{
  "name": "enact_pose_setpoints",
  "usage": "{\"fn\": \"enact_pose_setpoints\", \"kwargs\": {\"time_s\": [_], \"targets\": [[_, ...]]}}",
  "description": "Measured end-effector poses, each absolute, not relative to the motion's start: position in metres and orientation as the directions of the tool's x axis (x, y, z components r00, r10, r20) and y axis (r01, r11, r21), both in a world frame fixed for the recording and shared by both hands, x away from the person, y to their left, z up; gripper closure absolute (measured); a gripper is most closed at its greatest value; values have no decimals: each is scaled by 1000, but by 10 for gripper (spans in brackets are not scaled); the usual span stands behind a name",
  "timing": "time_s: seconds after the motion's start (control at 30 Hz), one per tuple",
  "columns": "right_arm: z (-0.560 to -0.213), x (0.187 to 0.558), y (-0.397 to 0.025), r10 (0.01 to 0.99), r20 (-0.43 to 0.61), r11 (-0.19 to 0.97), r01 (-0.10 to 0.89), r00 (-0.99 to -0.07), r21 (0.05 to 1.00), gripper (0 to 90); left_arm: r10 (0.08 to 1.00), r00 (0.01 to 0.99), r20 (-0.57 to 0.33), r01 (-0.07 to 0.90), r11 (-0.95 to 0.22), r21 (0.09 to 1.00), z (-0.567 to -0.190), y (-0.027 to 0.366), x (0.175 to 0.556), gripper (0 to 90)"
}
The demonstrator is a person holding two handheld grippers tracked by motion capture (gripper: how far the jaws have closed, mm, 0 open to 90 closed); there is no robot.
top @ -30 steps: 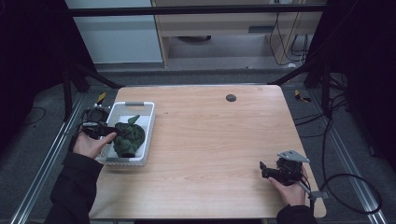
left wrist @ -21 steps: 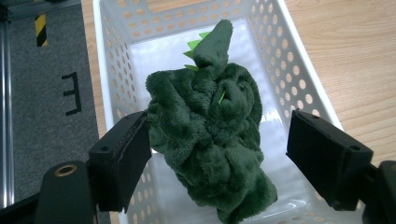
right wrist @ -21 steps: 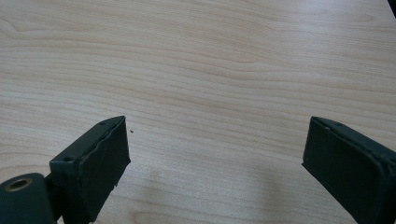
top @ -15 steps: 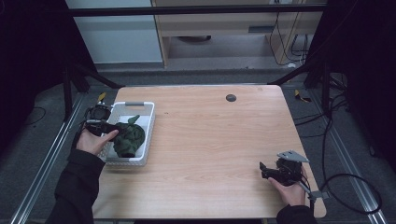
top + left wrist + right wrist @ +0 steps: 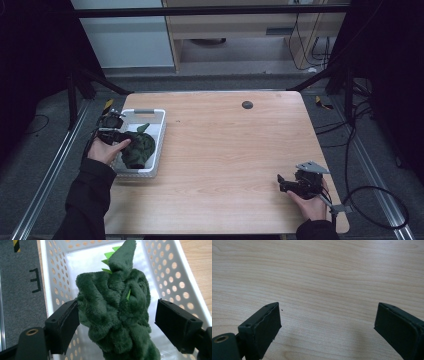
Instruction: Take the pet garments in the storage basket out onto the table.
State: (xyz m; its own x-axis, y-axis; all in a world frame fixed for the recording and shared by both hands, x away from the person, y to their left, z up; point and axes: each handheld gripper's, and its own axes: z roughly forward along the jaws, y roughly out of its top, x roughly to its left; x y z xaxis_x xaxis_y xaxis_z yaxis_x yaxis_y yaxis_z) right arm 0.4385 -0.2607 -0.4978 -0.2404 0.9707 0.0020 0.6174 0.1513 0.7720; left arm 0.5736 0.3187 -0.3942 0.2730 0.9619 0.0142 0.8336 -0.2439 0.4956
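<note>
The white perforated basket (image 5: 156,145) at the table's left edge serves as the reference point. Inside it lies a dark green plush toy (image 5: 117,315) with light green felt spikes, bunched up over the basket floor. The left gripper (image 5: 117,323) is positioned over the basket with its jaws spread to either side of the toy: one jaw touches the plush on its flank, the other stands apart with a visible gap, so the toy is bracketed but not clamped. Judged step: the grasp or the release of the plush toy at the basket; which of the two cannot be told from this moment alone. If a pick-up is intended, the next move calls for closing the jaws squarely on the thick middle of the plush, which will compress and may slip, then lifting clear of the basket walls. The right gripper (image 5: 289,185) rests far from the basket, at the table's opposite near corner, jaws wide apart over bare wood (image 5: 324,277), holding nothing. Writing: a single black mark resembling a letter "E" on the grey floor (image 5: 22,290) just outside the basket; no brand or label is legible on toy or basket.
</note>
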Motion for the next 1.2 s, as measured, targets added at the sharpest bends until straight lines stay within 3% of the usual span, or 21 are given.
{"fn": "enact_pose_setpoints", "kwargs": {"time_s": [0.4, 0.7, 0.97, 1.2], "targets": [[-500, 439, -259, 968, -6, 168, 624, -252, 763, 63, 964, 267, 12, 855, -243, 458, -411, 318, 582, 168], [-500, 439, -259, 967, -8, 172, 625, -256, 762, 61, 967, 255, 13, 875, -236, 424, -420, 318, 589, 209], [-500, 439, -260, 965, -6, 174, 626, -261, 760, 60, 970, 243, -16, 882, -215, 420, -424, 320, 591, 346], [-501, 440, -260, 965, -3, 172, 630, -260, 757, 59, 971, 237, -32, 887, -203, 415, -425, 322, 589, 547]]}}
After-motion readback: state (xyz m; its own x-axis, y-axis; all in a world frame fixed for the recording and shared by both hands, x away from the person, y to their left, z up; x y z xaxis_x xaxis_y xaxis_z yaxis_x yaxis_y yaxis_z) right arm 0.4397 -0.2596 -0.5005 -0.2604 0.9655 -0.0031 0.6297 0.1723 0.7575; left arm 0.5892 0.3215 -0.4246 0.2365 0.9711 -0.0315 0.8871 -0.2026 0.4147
